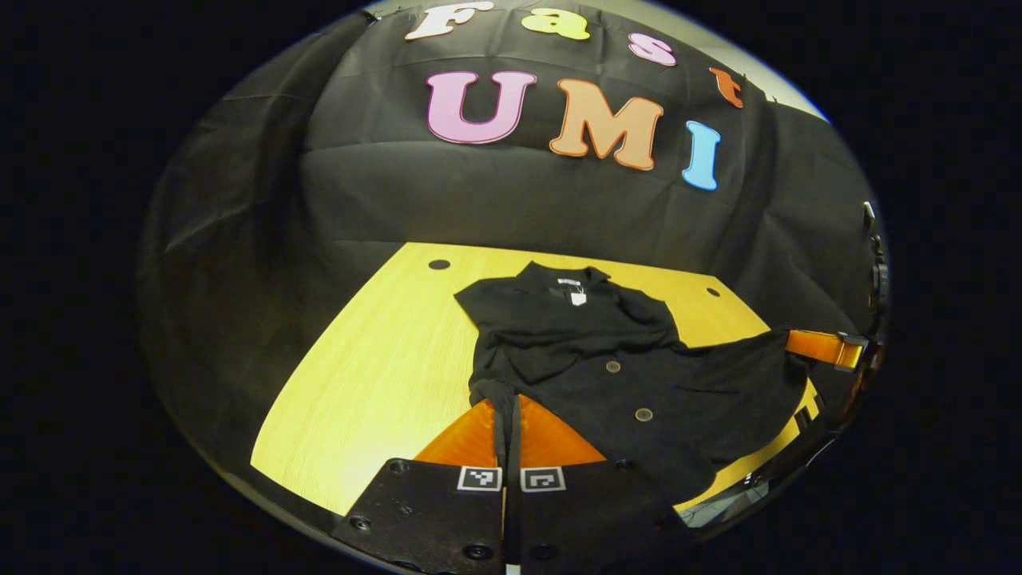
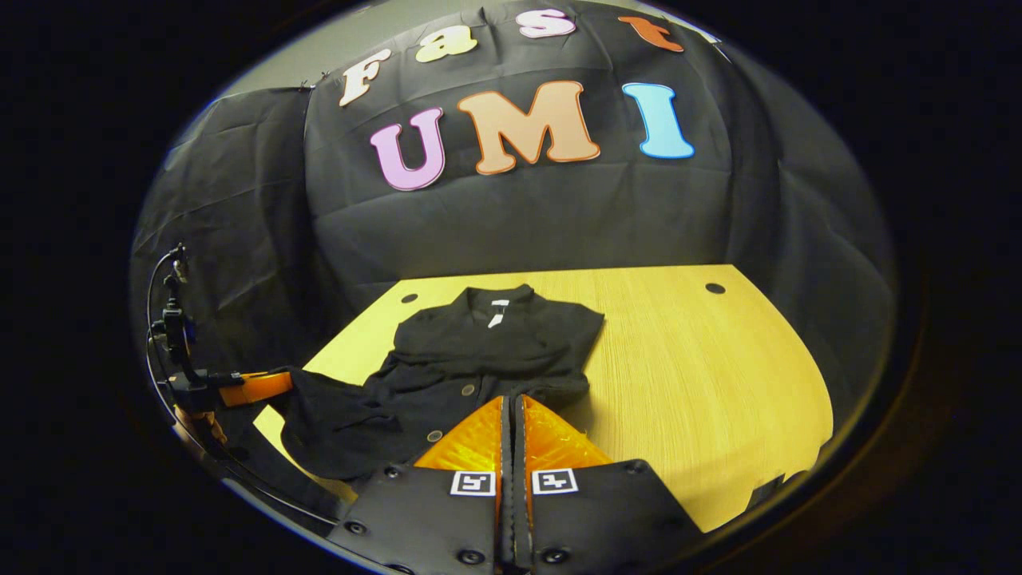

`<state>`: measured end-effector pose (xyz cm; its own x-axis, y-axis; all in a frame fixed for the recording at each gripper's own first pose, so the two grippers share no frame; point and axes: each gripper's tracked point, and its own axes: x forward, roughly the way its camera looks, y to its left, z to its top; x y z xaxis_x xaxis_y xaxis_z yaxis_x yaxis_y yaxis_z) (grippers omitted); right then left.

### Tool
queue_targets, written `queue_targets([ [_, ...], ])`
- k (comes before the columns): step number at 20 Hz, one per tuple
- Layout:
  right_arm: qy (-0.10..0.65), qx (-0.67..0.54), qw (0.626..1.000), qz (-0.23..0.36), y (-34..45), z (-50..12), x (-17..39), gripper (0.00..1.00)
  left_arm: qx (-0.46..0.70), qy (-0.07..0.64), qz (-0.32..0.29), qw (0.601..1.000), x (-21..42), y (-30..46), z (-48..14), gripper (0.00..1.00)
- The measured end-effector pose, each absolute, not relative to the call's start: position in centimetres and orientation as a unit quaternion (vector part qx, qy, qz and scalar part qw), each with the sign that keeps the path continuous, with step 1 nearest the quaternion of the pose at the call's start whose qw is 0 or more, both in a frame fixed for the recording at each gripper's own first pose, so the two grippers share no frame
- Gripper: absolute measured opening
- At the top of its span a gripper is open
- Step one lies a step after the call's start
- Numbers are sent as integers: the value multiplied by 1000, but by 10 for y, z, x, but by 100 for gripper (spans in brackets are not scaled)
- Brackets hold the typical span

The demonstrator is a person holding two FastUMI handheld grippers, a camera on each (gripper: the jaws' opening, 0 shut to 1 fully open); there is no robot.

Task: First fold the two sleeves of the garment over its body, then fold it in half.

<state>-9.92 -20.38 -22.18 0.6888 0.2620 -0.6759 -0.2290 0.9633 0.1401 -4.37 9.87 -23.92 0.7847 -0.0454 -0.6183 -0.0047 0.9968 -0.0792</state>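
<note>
Our left gripper [image 1: 506,415] and right gripper [image 2: 511,415] each pinch the shirt's [image 1: 607,359] near hem, low centre; its collar lies straight ahead, mid-frame.

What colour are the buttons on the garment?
The buttons look dull brown on the black garment, clearest in the left gripper view.

One black garment [image 1: 591,359] lies on one yellow desk [image 1: 375,375]. Two round buttons [image 1: 613,366] show on its front, one white label at the far collar. Two dark holes [image 1: 438,264] mark the desk's far corners. Two tongs: the left tongs [image 1: 508,415] and the right tongs [image 2: 511,415], each with two orange fingers
</note>
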Motion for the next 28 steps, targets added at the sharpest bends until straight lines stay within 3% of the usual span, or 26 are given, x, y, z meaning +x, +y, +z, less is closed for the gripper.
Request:
queue_targets([
  [16, 330, 37, 934, 135, -196, -203, 30, 2, -24, 282, 2, 959, 93, 107, -218, 0],
  [28, 346, 46, 931, 109, -201, -250, 141, 2, -7, 297, 24, 955, 198, 122, -266, 0],
])
